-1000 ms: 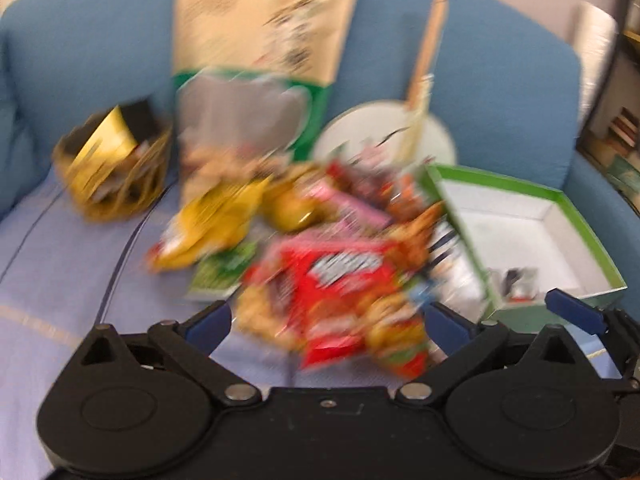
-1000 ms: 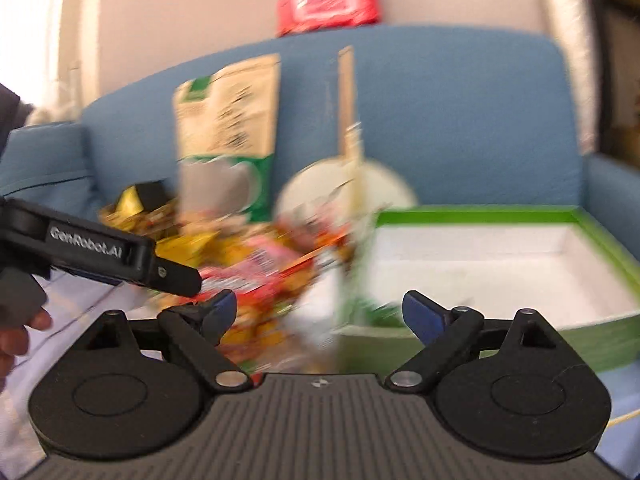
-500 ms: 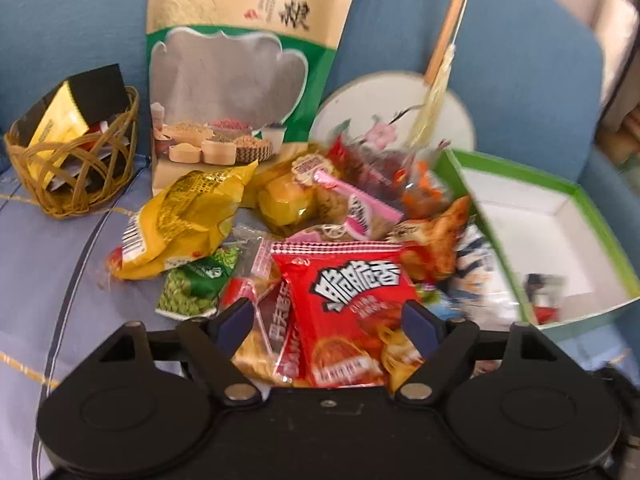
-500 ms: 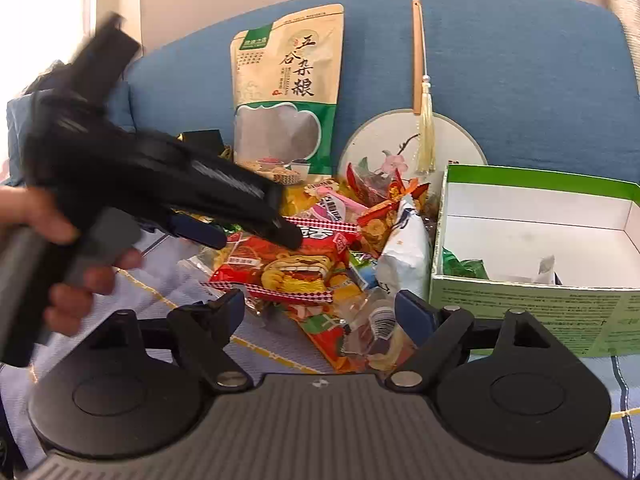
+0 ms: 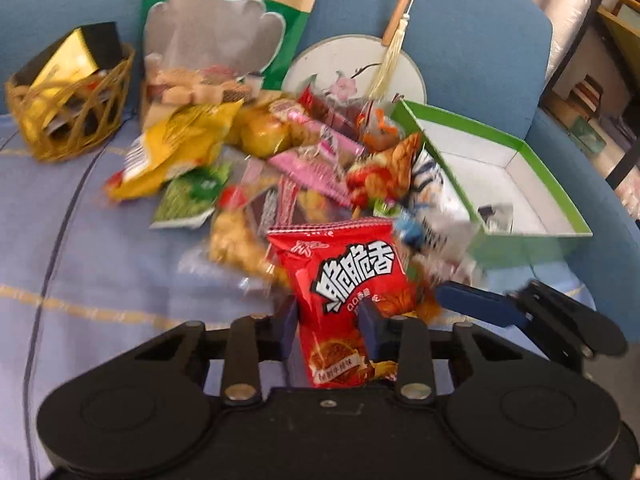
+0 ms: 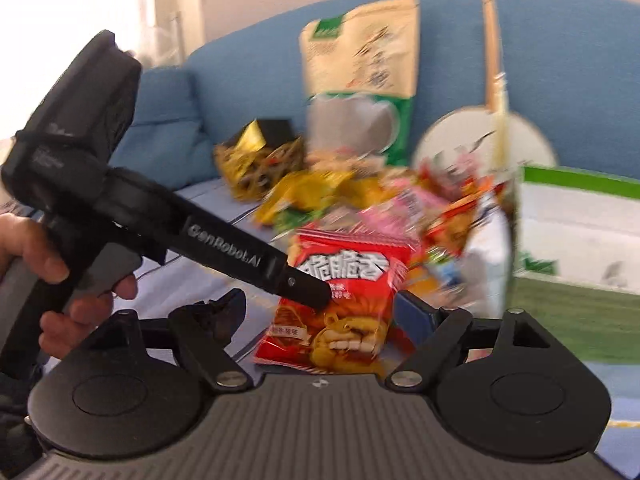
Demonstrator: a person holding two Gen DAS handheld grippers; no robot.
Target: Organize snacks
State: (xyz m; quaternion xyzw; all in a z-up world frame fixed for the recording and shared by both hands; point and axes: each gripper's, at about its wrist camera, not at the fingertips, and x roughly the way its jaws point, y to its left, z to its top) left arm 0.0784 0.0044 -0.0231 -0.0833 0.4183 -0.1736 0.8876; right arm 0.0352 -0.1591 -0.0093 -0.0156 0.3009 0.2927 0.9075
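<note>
Left tongs (image 5: 328,320): closing around the red snack packet (image 5: 344,288), lower centre.
Right tongs (image 6: 320,308): apart, empty.
Around: snack pile (image 5: 280,160), green box (image 5: 520,240) right, wicker basket (image 5: 68,120) upper left.
Unclear: pile blurred; box contents indistinct.

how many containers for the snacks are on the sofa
2: a wicker basket left of the snack pile, and an open green box on its right. Others could be hidden.

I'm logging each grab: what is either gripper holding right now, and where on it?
The left gripper is closing on the red snack packet, around its lower half. The right gripper holds nothing.
</note>
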